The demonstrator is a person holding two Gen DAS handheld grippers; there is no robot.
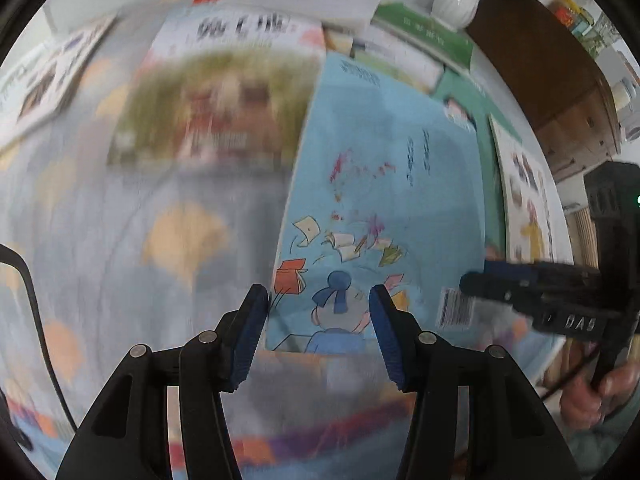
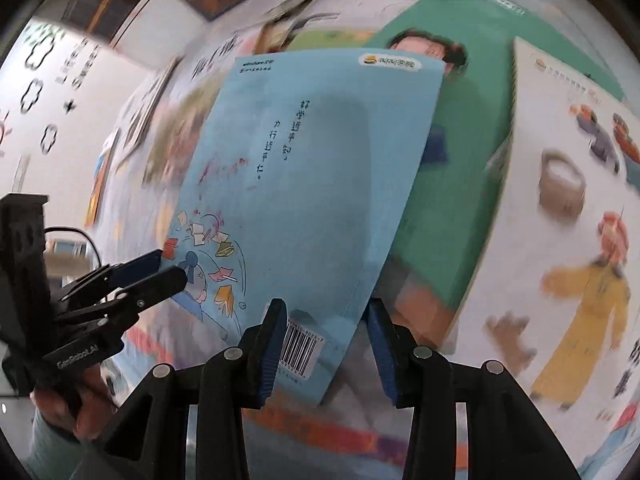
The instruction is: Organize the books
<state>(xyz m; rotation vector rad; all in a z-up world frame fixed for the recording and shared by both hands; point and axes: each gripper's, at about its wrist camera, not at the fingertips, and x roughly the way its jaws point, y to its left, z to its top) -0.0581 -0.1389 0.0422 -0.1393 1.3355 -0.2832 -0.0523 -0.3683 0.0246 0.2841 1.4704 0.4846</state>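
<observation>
A light blue book [image 1: 380,184] [image 2: 312,168] with cartoon drawings and a barcode lies tilted over other books. It looks sharp while everything around it is blurred. My left gripper [image 1: 318,296] [image 2: 173,266] is open at the book's lower left corner, one finger by the left edge and the other over the cover. My right gripper [image 2: 326,308] [image 1: 474,272] is open at the barcode corner. Its left pad overlaps the barcode and a gap shows between its right pad and the book's edge. I cannot tell whether any pad presses on the book.
A green book [image 2: 448,200] lies partly under the blue one, with a white picture book [image 2: 560,240] to its right. Another picture book [image 1: 216,112] lies on the patterned cloth [image 1: 120,220] to the left. A white vase [image 1: 460,0] and a wooden cabinet [image 1: 540,72] stand behind.
</observation>
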